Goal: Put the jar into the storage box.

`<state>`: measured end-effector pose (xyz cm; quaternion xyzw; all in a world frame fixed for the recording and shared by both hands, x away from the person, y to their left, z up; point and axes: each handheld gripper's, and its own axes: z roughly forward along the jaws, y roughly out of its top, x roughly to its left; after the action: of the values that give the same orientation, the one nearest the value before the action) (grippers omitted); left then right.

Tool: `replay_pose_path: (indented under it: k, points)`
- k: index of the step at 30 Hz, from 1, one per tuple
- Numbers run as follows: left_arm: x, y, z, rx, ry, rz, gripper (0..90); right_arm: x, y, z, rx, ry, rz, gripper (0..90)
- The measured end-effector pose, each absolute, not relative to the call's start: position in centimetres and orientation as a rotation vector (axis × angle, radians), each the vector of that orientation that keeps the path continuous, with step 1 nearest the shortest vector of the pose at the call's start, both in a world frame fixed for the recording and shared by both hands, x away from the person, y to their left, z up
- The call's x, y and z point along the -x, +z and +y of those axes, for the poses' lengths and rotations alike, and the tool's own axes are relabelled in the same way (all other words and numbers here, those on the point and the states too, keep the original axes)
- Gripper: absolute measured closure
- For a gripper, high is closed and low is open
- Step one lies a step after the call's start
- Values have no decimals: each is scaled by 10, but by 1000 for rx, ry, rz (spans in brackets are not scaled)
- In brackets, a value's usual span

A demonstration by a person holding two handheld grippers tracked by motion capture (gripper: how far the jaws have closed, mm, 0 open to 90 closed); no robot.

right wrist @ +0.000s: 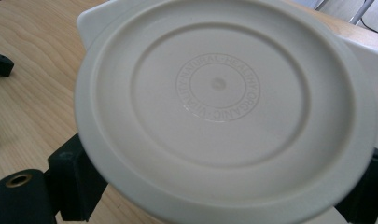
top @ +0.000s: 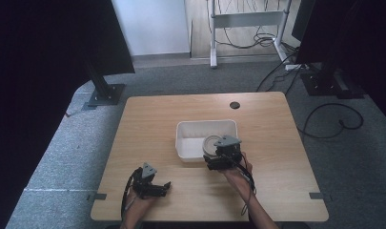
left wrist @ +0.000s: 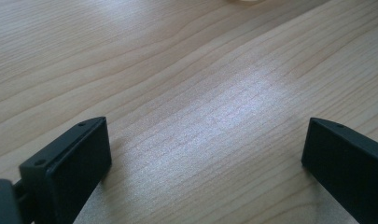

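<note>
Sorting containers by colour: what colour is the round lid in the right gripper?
Off-white, with a ring of embossed lettering; the lid shows best in the right gripper view.

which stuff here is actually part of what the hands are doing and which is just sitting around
In use:
- right gripper, jaws either side of the round white lid
- white bin, which the lid hangs over
- table

Not in use:
- left gripper, open over bare wood
- black stands on the floor
- cables
- white frame

Left claw (left wrist: 205,154) spread wide, above bare wooden table (left wrist: 186,70)
</note>
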<state>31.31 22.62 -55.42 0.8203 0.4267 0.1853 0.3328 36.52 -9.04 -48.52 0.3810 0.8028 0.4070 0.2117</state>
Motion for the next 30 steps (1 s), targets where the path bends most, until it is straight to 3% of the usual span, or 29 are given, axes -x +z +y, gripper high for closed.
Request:
replay_pose_path:
  k: [30]
  points:
    - [-313, -554, 226, -2143, 484, 1114, 10, -392, -486, -62, -1032, 1110, 2225, 94]
